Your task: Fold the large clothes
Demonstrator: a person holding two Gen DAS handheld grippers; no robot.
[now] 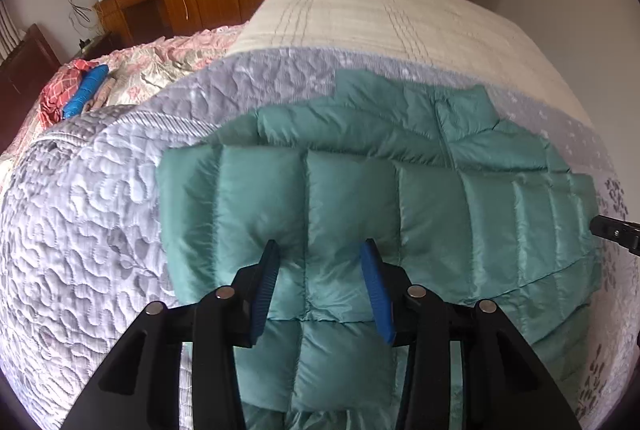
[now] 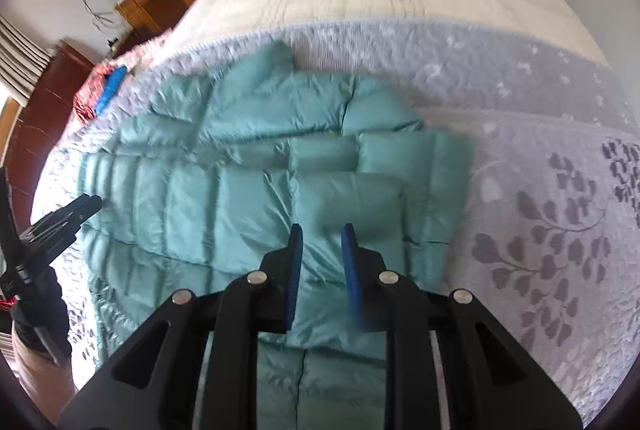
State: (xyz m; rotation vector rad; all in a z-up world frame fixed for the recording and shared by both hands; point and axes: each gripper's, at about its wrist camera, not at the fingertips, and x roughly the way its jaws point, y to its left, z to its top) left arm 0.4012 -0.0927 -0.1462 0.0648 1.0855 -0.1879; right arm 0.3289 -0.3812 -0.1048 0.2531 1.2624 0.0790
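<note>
A teal quilted down jacket (image 1: 400, 197) lies flat on the grey quilted bedspread (image 1: 80, 213), its near part folded over the body and its collar at the far side. My left gripper (image 1: 320, 250) is open above the jacket's left end, with fabric showing between the blue pads. My right gripper (image 2: 322, 232) is open above the jacket's (image 2: 248, 189) right end, over a puffed panel. Each gripper shows at the edge of the other's view: the right gripper (image 1: 616, 230), the left gripper (image 2: 60, 222).
A cream striped cover (image 1: 380, 17) covers the far half of the bed. A pink floral quilt (image 1: 168, 57) and a blue and red bundle (image 1: 84, 89) lie at the far left. A wooden desk (image 1: 140, 1) and wardrobe stand behind.
</note>
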